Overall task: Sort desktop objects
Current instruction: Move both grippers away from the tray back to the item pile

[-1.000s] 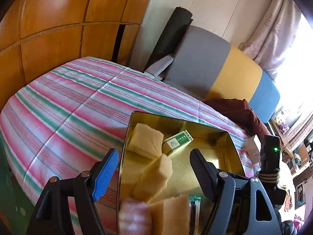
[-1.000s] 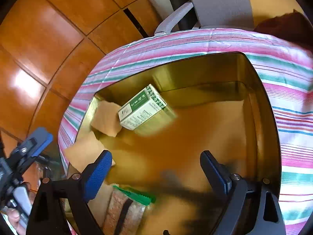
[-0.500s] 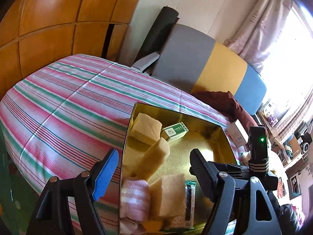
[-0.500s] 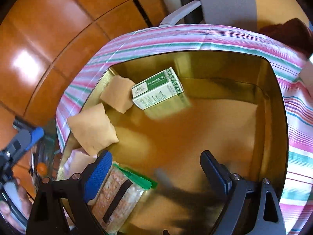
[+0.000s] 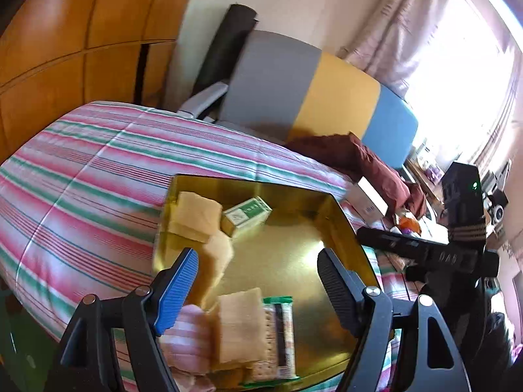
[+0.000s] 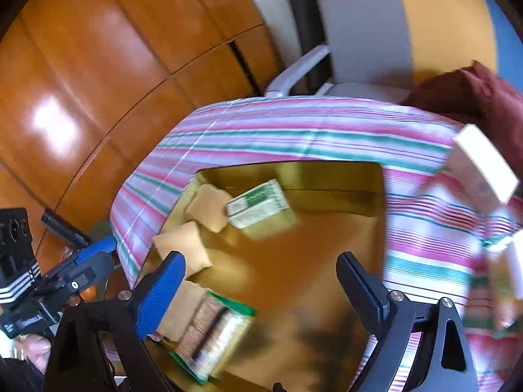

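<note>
Green box (image 6: 258,204) lying flat, seemingly diagonal

Gold tray (image 5: 343,228), pink-green striped cloth (image 5: 98,163)

Green box (image 6: 258,204) now lying in gold tray (image 6: 327,261), right gripper (image 6: 261,289) pulled back, empty

Both wrist views look steeply down, sharing the gold tray (image 5: 343,228).
</note>
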A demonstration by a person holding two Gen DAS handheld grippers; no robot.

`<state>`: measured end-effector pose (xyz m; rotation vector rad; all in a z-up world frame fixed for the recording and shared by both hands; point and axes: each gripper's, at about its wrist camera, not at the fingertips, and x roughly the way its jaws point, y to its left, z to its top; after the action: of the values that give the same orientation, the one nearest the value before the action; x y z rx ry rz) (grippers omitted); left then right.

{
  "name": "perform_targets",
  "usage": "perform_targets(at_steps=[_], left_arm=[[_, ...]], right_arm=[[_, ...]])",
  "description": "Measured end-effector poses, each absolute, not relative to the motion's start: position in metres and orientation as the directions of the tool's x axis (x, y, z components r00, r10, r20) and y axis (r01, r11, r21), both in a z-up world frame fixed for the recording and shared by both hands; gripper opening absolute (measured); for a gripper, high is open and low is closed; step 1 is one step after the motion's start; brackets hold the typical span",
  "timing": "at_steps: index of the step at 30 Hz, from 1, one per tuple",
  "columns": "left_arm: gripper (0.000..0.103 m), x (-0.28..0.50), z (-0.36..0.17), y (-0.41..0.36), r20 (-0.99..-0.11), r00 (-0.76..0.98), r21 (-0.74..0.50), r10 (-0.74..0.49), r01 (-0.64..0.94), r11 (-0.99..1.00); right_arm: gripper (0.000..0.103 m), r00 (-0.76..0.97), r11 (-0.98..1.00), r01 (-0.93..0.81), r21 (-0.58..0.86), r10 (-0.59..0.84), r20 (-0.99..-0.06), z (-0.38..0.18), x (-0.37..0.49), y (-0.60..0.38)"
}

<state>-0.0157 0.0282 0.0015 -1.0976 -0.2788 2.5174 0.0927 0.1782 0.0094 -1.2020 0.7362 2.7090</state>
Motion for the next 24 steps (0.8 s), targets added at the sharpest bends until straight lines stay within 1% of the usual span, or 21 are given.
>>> perform_targets(at_steps=[2, 6, 7, 8, 13, 15, 17, 20, 24], left_arm=[[0.077, -0.015, 0.002, 0.039, -0.664, -0.61, -0.322, 0.432, -0.288, -0.902], [0.077, -0.012, 0.004, 0.064, -0.67, -0.578, -0.309, 0.466, -0.353, -0.883], [0.077, -0.01, 0.004, 0.071, -0.669, -0.569, -0.31, 0.478, -0.371, -0.876], [0.077, -0.009, 0.005, 0.076, -0.669, -0.56, -0.31, 0.488, -0.386, -0.869], [0.077, -0.003, 0.006, 0.104, -0.674, -0.525, -0.308, 0.52, -0.441, -0.843], [0.077, -0.002, 0.007, 0.112, -0.677, -0.513, -0.306, 0.527, -0.455, -0.836], [0.077, 0.0, 0.007, 0.121, -0.683, -0.501, -0.295, 0.532, -0.478, -0.827], [0.077, 0.002, 0.006, 0.135, -0.695, -0.488, -0.277, 0.527, -0.495, -0.823], [0.077, 0.004, 0.002, 0.155, -0.72, -0.452, -0.257, 0.527, -0.532, -0.807]], right_arm=[[0.094, -0.673, -0.878, -0.295, 0.377, -0.089, -0.734, 0.015, 0.102, 0.19], [0.094, -0.644, -0.84, -0.406, 0.36, -0.016, -0.765, 0.022, 0.132, 0.227], [0.094, -0.636, -0.84, -0.412, 0.353, -0.012, -0.772, 0.023, 0.139, 0.234], [0.094, -0.626, -0.865, -0.366, 0.342, -0.043, -0.779, 0.025, 0.146, 0.242], [0.094, -0.608, -0.837, -0.471, 0.278, 0.08, -0.79, 0.035, 0.182, 0.289], [0.093, -0.605, -0.805, -0.529, 0.269, 0.135, -0.785, 0.036, 0.2, 0.311], [0.089, -0.594, -0.759, -0.59, 0.275, 0.178, -0.785, 0.035, 0.222, 0.336], [0.088, -0.564, -0.688, -0.673, 0.271, 0.241, -0.79, 0.034, 0.257, 0.37], [0.082, -0.544, -0.55, -0.768, 0.329, 0.289, -0.788, 0.022, 0.304, 0.409]])
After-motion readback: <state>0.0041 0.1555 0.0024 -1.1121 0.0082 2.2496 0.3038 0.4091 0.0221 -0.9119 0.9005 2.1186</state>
